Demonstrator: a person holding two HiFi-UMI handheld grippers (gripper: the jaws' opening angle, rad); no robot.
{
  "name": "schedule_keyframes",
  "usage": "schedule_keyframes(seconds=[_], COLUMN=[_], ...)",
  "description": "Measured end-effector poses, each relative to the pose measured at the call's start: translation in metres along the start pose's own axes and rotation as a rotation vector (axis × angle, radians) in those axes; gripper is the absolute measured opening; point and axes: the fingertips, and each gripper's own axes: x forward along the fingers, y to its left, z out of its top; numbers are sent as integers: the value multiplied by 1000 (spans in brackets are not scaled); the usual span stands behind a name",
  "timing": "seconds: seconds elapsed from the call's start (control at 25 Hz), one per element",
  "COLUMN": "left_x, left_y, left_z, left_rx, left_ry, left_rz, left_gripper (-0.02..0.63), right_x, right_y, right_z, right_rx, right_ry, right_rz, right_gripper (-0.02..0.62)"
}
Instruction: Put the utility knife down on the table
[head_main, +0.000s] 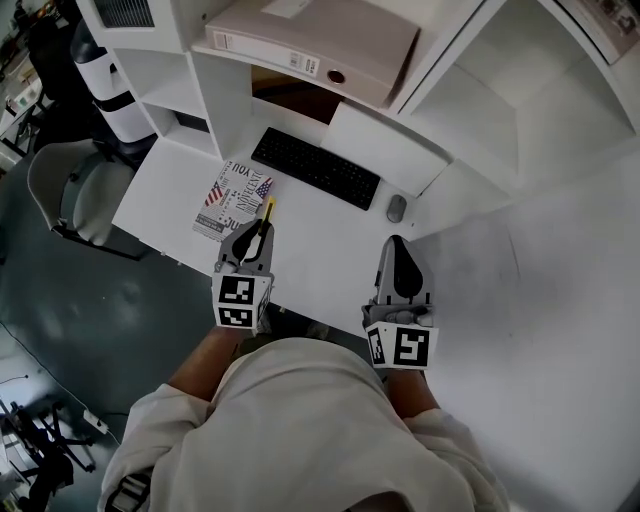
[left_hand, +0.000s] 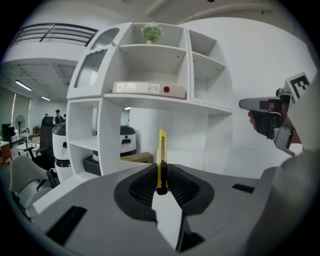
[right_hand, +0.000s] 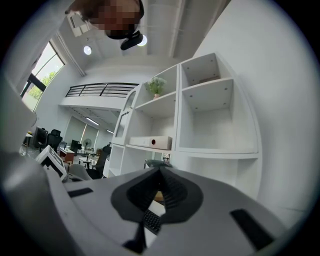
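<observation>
- Utility knife (left_hand: 162, 147) sits clamped between the left gripper's (left_hand: 161, 170) pads, over the table (head_main: 330, 245); the right gripper (right_hand: 161, 172) is closed and empty.
- The next move likely calls for lowering it flat, then releasing.

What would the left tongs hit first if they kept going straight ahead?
Probably the keyboard, near its left end, reached first by the yellow utility knife in the left tongs; height is unclear, so maybe the desk before it.

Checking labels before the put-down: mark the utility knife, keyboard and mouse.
utility knife (left_hand: 162, 155): left gripper view, exposed yellow body.
keyboard (head_main: 315, 168): head view, middle of the keys.
mouse (head_main: 397, 208): head view, its top.
</observation>
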Motion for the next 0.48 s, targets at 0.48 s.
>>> schedule_keyframes(seconds=[0.48], left_x=[80], left_y=[-24], left_z=[-82], left_rx=[-2], left_ry=[243], left_rz=[-40], left_gripper=[61], right_x=[-25], right_y=[-80], right_z=[-28], right_rx=[-2], right_ry=[75], right_rz=[-132], right_gripper=[3])
